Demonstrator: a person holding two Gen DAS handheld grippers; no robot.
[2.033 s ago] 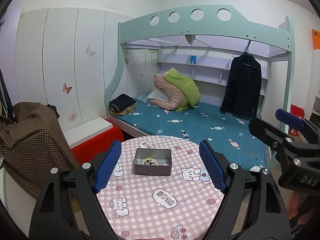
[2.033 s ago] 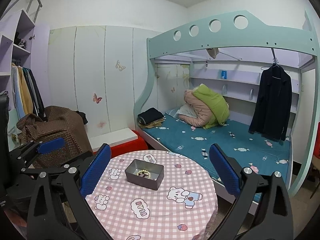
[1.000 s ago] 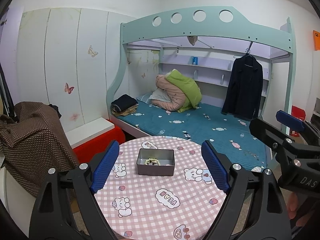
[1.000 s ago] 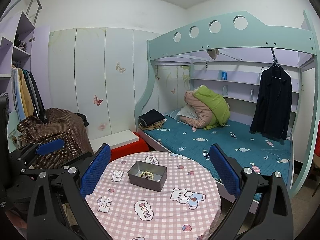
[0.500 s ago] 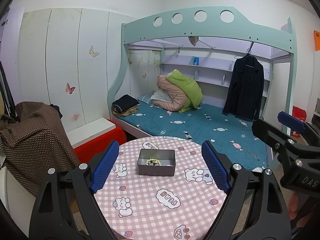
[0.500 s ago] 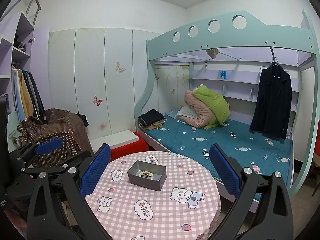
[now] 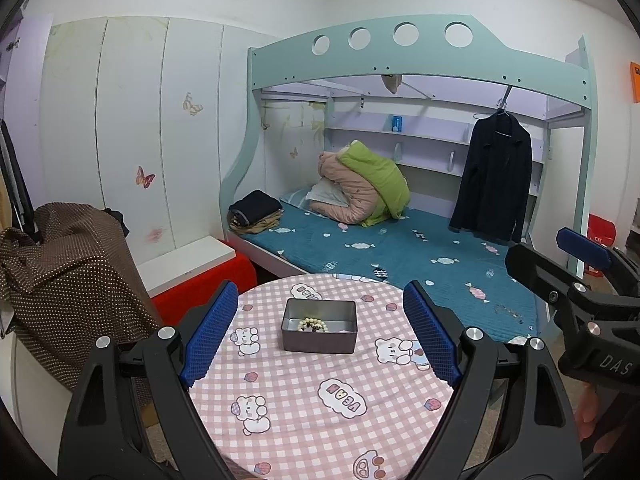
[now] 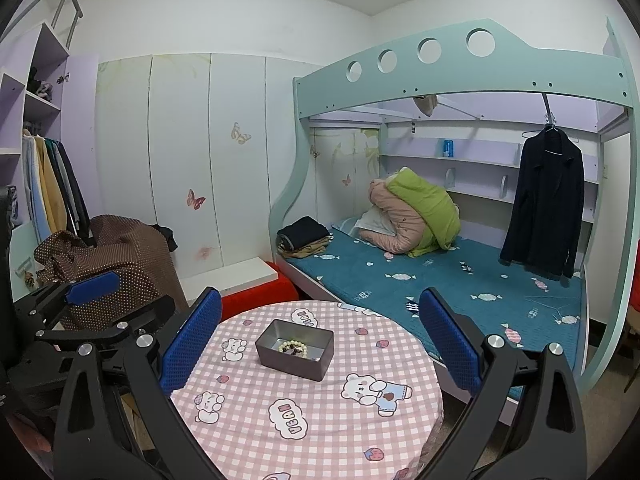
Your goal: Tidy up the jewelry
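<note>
A grey metal tin (image 7: 319, 331) stands on the round table with the pink checked cloth (image 7: 316, 400). A pale bead bracelet (image 7: 312, 325) lies inside the tin. The tin (image 8: 294, 349) and the bracelet (image 8: 294, 348) also show in the right wrist view. My left gripper (image 7: 318, 338) is open and empty, held back from the table with the tin seen between its blue pads. My right gripper (image 8: 318, 344) is open and empty, also held back above the table's near side. Each gripper shows at the edge of the other's view.
A teal bunk bed (image 7: 400, 248) with folded quilts (image 7: 362, 188) stands behind the table. A dark jacket (image 7: 490, 184) hangs from the bunk frame. A red and white bench (image 7: 200, 268) and a brown dotted cloth heap (image 7: 68, 276) are on the left.
Both grippers have drawn slightly back and up from the table, so the tin looks a little smaller. Both stay open and empty. The tin and bracelet have not moved.
</note>
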